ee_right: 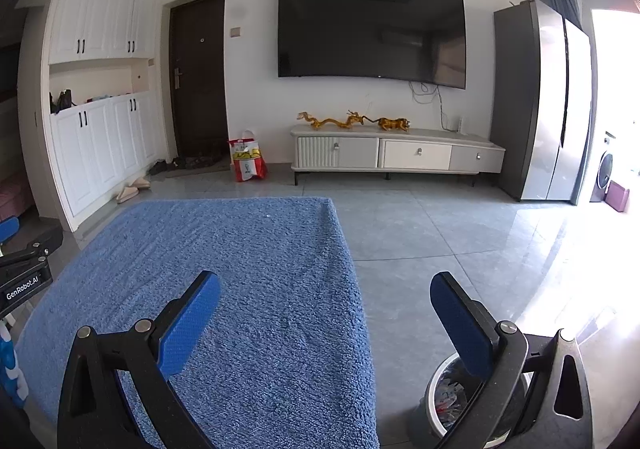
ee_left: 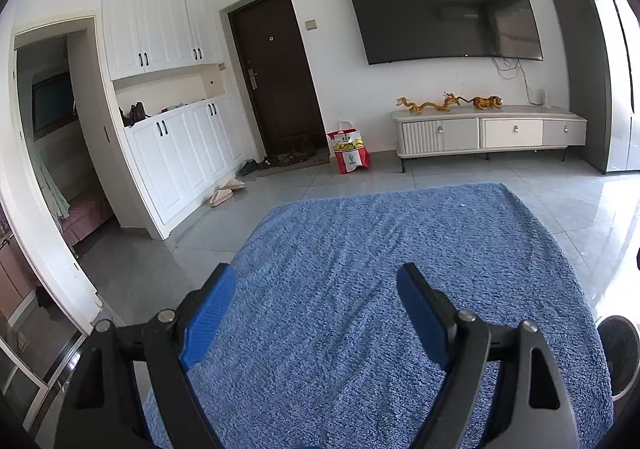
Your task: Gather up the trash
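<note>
We hold the left gripper (ee_left: 316, 281) and the right gripper (ee_right: 325, 289) with jaws spread wide and nothing between them, both above the blue towel-covered surface (ee_left: 360, 269), so we judge the task to be either at its very beginning or already finished. Only a tiny white speck (ee_right: 267, 216) lies on the cloth (too small to name), and the next move calls for finding such a piece. Only the right view shows inside the trash bin (ee_right: 452, 393), on the floor just beside the cloth, with wrappers in it.
</note>
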A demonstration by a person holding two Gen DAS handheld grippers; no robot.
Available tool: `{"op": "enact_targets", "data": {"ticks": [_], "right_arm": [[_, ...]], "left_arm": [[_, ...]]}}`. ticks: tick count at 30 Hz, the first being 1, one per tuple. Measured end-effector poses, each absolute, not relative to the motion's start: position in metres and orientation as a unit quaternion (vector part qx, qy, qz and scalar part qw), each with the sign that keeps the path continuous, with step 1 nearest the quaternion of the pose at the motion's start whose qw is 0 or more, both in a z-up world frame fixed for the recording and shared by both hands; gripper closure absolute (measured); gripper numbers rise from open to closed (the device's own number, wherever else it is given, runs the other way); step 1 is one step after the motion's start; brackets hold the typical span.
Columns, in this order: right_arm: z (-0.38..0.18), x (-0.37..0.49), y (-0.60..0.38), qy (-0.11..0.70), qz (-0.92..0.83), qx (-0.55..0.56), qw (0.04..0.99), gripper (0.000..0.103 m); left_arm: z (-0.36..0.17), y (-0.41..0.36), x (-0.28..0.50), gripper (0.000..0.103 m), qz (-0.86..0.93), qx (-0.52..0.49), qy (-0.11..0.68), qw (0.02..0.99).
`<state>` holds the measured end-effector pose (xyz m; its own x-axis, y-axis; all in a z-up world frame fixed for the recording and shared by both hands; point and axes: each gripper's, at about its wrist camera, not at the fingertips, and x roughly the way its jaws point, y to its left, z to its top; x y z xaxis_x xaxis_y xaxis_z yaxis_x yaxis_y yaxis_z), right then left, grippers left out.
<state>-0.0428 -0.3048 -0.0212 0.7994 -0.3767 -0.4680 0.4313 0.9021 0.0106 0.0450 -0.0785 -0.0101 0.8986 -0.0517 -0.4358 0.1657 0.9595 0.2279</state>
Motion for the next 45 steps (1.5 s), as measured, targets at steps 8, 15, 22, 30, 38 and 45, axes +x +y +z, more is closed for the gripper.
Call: {"op": "enact_targets", "data": {"ticks": [8, 15, 22, 30, 38, 45], "right_arm": [[-0.022, -0.046, -0.301, 0.232, -0.214, 0.058, 0.947, 0.000], [-0.020, -0.048, -0.305, 0.230, -0.221, 0.062, 0.946, 0.000], [-0.019, -0.047, -0.303, 0.227, -0.221, 0.056, 0.947, 0.000], [-0.014, -0.042, -0.300, 0.222, -0.218, 0.054, 0.949, 0.000], [-0.012, -0.039, -0.296, 0.220, -0.214, 0.050, 0.950, 0.000], [-0.013, -0.040, -0.297, 0.217, -0.212, 0.053, 0.951, 0.000]], "left_arm": [[-0.010, -0.075, 0.044, 0.021, -0.056, 0.126, 0.218, 0.966], [-0.010, -0.073, 0.042, 0.021, -0.060, 0.125, 0.219, 0.966], [-0.006, -0.068, 0.042, 0.021, -0.060, 0.121, 0.215, 0.967], [-0.004, -0.064, 0.043, 0.021, -0.061, 0.123, 0.213, 0.967], [-0.006, -0.062, 0.045, 0.021, -0.060, 0.119, 0.215, 0.967], [-0.005, -0.060, 0.045, 0.021, -0.058, 0.117, 0.212, 0.969]]}}
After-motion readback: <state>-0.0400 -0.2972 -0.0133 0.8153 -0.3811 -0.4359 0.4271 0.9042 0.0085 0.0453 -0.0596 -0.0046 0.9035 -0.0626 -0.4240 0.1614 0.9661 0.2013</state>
